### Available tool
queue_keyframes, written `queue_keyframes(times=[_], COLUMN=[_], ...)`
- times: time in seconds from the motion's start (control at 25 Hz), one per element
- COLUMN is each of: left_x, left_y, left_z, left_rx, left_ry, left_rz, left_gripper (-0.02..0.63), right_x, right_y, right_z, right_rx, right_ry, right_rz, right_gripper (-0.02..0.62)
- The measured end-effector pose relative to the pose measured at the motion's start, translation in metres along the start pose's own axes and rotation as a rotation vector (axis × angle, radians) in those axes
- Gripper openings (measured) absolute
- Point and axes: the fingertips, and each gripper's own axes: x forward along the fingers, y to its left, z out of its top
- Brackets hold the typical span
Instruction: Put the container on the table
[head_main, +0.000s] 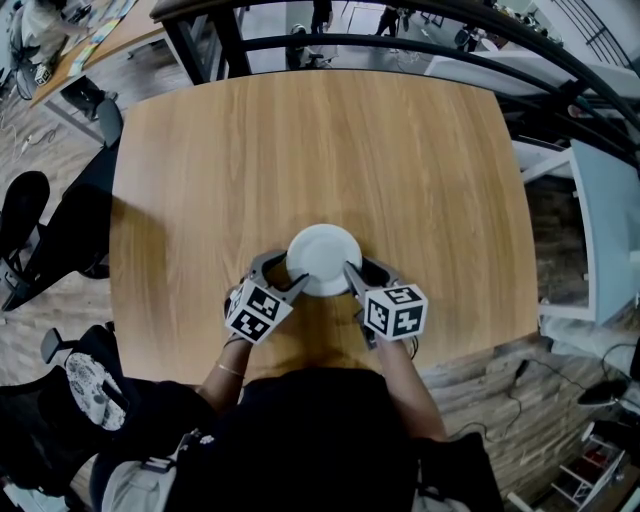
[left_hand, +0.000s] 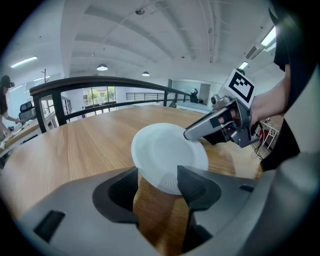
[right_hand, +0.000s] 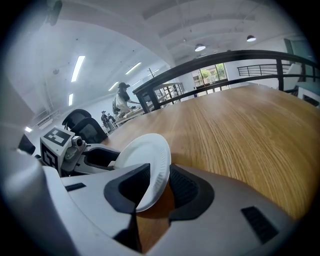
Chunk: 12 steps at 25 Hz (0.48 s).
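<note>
Paper container (head_main: 323, 258) looks light, thin, easily bent; take its rim gently; left gripper (left_hand: 157, 176) and right gripper (right_hand: 160, 175) straddle opposite rims, jaws apart, unclamped.

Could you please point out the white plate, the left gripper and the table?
white plate (head_main: 323, 259), head view, its centre.
left gripper (left_hand: 157, 174), left gripper view, midway between its fingertips.
table (head_main: 330, 150), head view, bare wood.

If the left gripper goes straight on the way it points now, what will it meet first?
The white plate: its rim already lies between the open jaws of the left gripper. Behind the plate, the right gripper at the far rim would probably come next, though depth is unclear.
</note>
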Motion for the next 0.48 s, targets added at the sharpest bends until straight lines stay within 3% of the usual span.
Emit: queue_keyframes(times=[0.48], left_x=[-0.0011], left_y=[0.0063], left_z=[-0.0079], left_rx=[0.019], left_ry=[0.022], left_rz=[0.036], left_gripper=[0.252], right_x=[0.0016], right_y=[0.0006], right_z=[-0.0016], right_rx=[0.018], right_ry=[-0.01], right_rz=[-0.013], right_gripper=[0.132])
